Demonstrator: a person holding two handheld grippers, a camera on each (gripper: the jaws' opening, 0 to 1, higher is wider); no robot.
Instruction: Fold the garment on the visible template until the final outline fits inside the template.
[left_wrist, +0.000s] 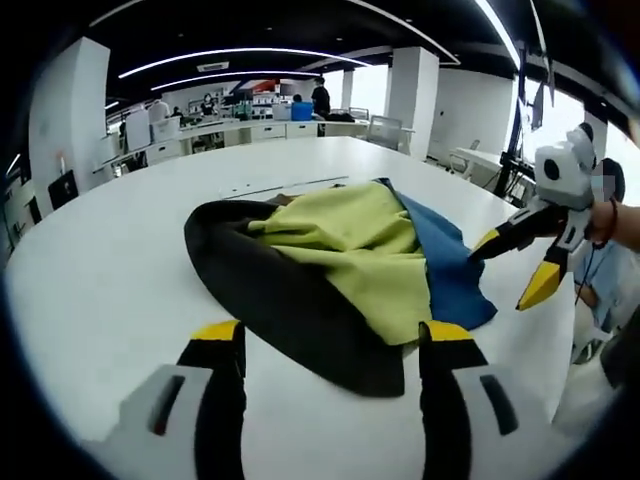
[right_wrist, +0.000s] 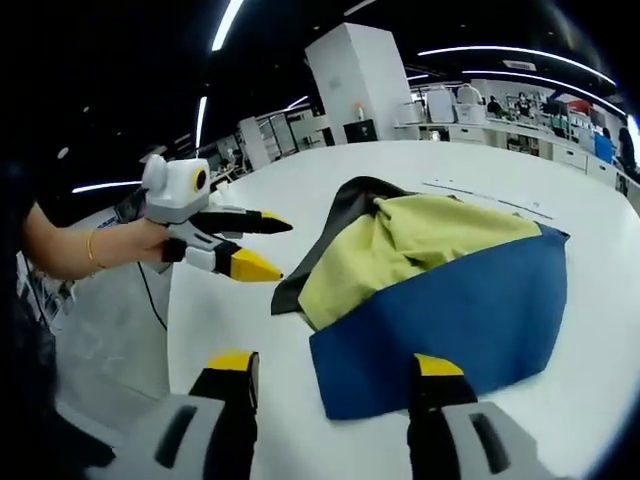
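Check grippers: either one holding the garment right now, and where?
Nothing held. Left gripper is open, jaws short of the garment's near edge. Right gripper is open too, one jaw tip over the blue edge, not closed on it.

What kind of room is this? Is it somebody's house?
Probably not a house: it looks like a big open office or lab. Rows of desks with people, long ceiling strip lights, and a large white table holding the garment.
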